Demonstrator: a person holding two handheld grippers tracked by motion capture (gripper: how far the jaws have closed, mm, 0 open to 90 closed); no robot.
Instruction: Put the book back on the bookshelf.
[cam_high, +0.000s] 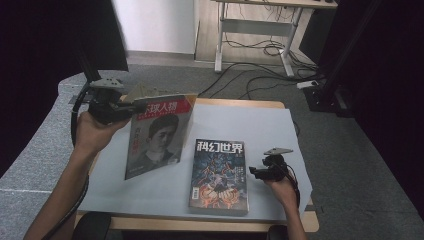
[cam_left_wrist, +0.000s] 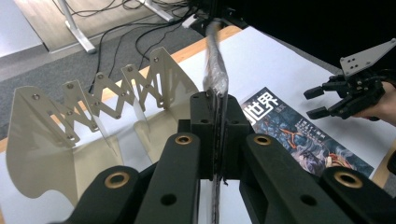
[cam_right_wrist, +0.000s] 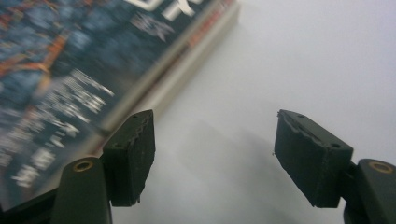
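Note:
A magazine with a red header and a portrait cover (cam_high: 157, 135) hangs tilted above the table, its top corner pinched in my left gripper (cam_high: 131, 107). In the left gripper view the jaws are shut on that magazine's thin edge (cam_left_wrist: 215, 74). A dark blue science-fiction magazine (cam_high: 220, 175) lies flat on the white table cover (cam_high: 260, 125). My right gripper (cam_high: 253, 172) is low beside its right edge, open, with nothing between its pads (cam_right_wrist: 133, 154). The right gripper view shows the flat magazine (cam_right_wrist: 70, 60) just left of the left pad.
A beige expanding metal book rack (cam_left_wrist: 93, 107) stands at the back of the table, behind the lifted magazine (cam_high: 150, 91). The wooden table edge (cam_high: 240, 104) borders the cover. Desk legs and cables lie on the floor beyond.

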